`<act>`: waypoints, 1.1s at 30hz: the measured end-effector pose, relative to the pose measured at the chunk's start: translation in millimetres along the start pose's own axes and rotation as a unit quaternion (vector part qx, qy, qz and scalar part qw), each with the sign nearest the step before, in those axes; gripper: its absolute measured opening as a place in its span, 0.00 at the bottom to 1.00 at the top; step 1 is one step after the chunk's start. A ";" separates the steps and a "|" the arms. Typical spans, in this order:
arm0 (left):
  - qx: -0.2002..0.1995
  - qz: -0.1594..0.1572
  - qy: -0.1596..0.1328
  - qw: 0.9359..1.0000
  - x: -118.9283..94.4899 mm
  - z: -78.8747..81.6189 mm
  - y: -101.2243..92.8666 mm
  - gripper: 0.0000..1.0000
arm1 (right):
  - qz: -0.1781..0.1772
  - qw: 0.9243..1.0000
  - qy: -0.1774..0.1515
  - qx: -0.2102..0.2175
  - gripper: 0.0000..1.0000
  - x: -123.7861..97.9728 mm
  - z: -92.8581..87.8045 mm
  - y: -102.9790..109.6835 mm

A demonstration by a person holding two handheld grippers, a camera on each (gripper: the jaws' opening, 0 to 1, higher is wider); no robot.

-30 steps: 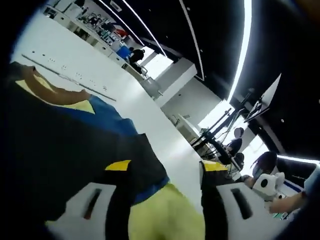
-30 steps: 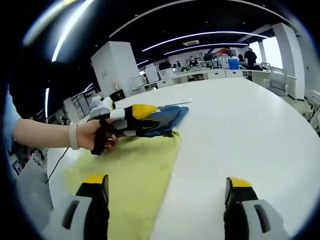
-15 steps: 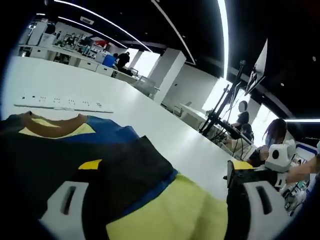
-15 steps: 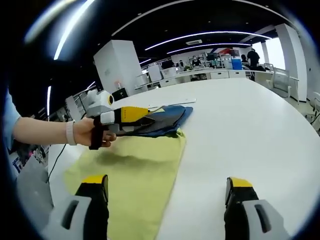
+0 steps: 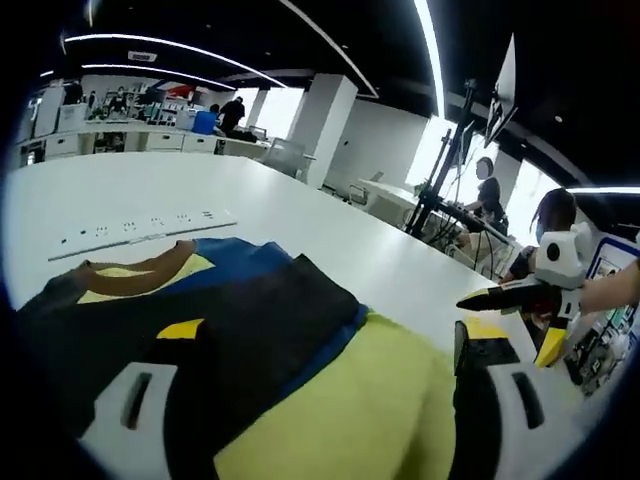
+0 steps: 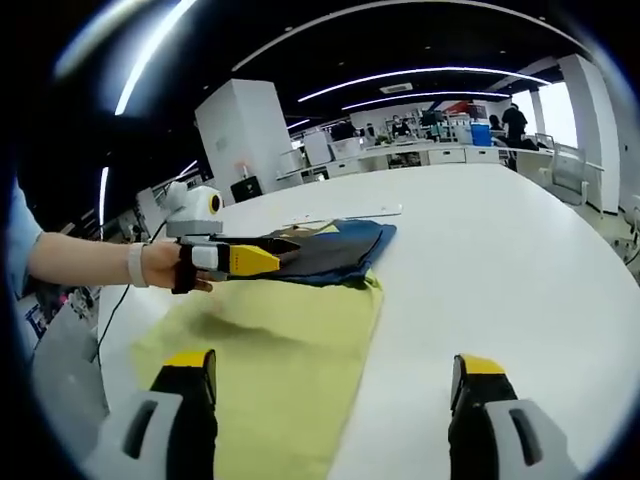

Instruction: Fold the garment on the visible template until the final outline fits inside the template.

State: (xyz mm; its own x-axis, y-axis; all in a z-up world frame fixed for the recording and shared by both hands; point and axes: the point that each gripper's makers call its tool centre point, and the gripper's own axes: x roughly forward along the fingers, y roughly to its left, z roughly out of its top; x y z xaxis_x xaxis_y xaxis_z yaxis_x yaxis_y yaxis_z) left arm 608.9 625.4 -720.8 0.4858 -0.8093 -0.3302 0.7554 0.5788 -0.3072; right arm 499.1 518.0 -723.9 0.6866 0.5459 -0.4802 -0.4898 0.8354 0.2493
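White table, both claws released; left claw over half-hidden garment on yellow template.

An open-plan office or lab: long white desk, black ceiling with light strips, seated people at workstations.

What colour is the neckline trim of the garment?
Brown, on the collar; clearest in the left gripper view.

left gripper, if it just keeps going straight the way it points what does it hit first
Most likely the dark folded garment lying between the left gripper jaws on the yellow template; depth is hard to judge.
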 end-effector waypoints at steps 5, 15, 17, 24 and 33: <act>0.022 0.008 0.016 1.000 -25.8 -8.3 2.1 0.99 | 0.001 1.000 -0.001 -0.005 0.99 -2.5 2.0 1.7; 0.031 0.047 0.035 0.998 -88.4 -30.0 11.9 0.99 | 0.004 1.000 0.002 -0.015 0.99 -6.3 3.5 9.4; 0.023 0.058 0.034 0.997 -101.3 -32.4 15.5 0.99 | 0.007 1.000 0.003 -0.018 0.99 -6.1 4.5 13.1; 0.046 0.066 0.053 0.995 -135.6 -46.0 12.7 0.99 | 0.012 1.000 0.000 -0.027 0.99 -7.0 8.5 19.0; 0.068 0.056 0.082 0.993 -179.1 -67.3 0.5 0.99 | 0.013 0.999 0.004 -0.032 0.99 -16.0 4.5 22.1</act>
State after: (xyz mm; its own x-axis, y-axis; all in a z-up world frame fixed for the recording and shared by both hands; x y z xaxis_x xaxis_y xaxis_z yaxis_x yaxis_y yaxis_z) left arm 492.7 777.4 -721.8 0.5000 -0.7073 -0.4997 0.7587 0.6359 -0.1410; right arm 479.7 528.0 -707.0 0.6689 0.5662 -0.4816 -0.5407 0.8152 0.2075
